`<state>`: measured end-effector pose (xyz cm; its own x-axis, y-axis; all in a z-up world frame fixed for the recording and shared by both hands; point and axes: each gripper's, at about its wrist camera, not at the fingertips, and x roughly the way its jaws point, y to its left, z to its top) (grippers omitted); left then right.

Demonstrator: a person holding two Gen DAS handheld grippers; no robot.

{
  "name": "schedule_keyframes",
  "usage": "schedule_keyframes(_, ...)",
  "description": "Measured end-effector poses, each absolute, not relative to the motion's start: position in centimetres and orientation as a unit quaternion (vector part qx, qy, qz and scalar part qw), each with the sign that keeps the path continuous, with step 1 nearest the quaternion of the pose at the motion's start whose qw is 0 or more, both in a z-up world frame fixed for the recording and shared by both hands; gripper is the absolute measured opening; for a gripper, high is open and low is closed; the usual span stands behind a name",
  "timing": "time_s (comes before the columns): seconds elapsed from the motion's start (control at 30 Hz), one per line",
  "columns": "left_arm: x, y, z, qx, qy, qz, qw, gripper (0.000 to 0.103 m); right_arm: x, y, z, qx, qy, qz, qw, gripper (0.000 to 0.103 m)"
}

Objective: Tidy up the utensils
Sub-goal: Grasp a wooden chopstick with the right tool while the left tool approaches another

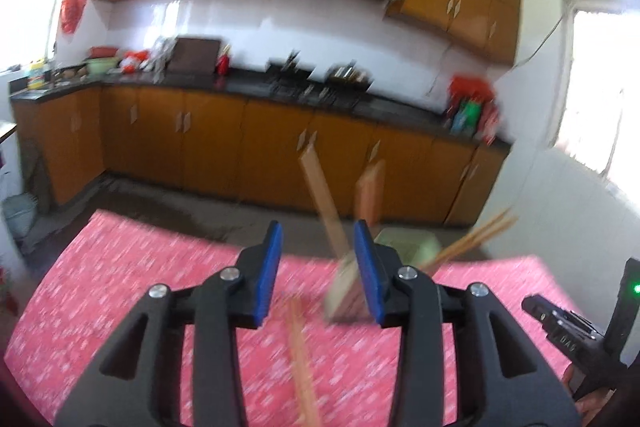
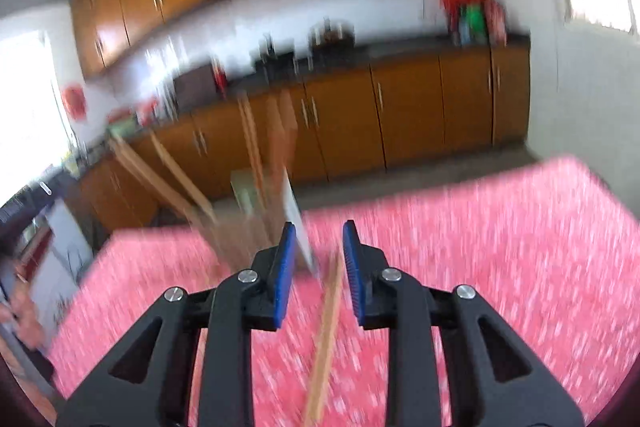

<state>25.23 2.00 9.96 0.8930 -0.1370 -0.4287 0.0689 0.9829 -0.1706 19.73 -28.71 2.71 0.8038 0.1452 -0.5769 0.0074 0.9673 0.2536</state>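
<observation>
Two hand-held grippers hover over a surface [image 1: 120, 287] covered in a pink patterned cloth, in a kitchen lined with orange-brown cabinets [image 1: 200, 131]. The left gripper [image 1: 318, 271] stands wide open with nothing between its blue pads; the right gripper [image 2: 318, 269] is likewise spread apart and grips nothing. A pale green utensil holder [image 1: 404, 247] sits at the far edge of the surface, just beyond the left gripper's right finger, with wooden chopsticks [image 1: 476, 233] and flat wooden utensils [image 1: 320, 195] leaning out of it at angles. A loose pair of chopsticks [image 2: 326, 339] lies on the cloth on the near side of the holder, running back between the right gripper's fingers. Motion blur smears both views, so what appears to be a pale blade-like utensil [image 2: 296, 215] beside the holder cannot be identified with certainty.
</observation>
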Motion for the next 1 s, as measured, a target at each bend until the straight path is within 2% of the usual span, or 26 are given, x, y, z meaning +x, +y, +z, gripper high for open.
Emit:
schedule_keyframes(0.07,25.3,2.7,7.2,-0.069,0.261,-0.04,0.962,0.038,20.8,-28.1,-1.4,0.124,0.369,0.046,0.92,0.017)
schedule_keyframes(0.27,25.7,4.4,-0.9,-0.068,0.367,-0.015,0.928,0.037,22.0,-26.6,-7.6,0.123,0.432,0.053,0.892,0.015)
schedule_keyframes(0.53,25.7,4.2,-4.9,-0.084,0.413,-0.03,0.906,0.036,22.6,-24.6,-8.7,0.072,0.438,0.05,0.895,0.014)
schedule_keyframes(0.6,25.8,3.9,-5.1,-0.081,0.416,-0.041,0.905,0.036,22.6,-24.7,-9.1,0.055,0.434,0.038,0.898,0.009)
schedule_keyframes(0.67,26.0,3.2,-5.1,-0.081,0.419,-0.051,0.903,0.036,22.4,-25.5,-9.2,0.062,0.431,0.013,0.9,0.008)
schedule_keyframes(0.8,26.2,1.6,-6.2,-0.078,0.437,-0.072,0.893,0.028,22.2,-27.5,-9.2,0.093,0.427,-0.02,0.899,0.008)
schedule_keyframes(1.0,26.5,-0.3,-8.2,-0.06,0.46,-0.078,0.882,0.02,21.8,-27.2,-9.3,0.074,0.424,-0.016,0.902,0.008)
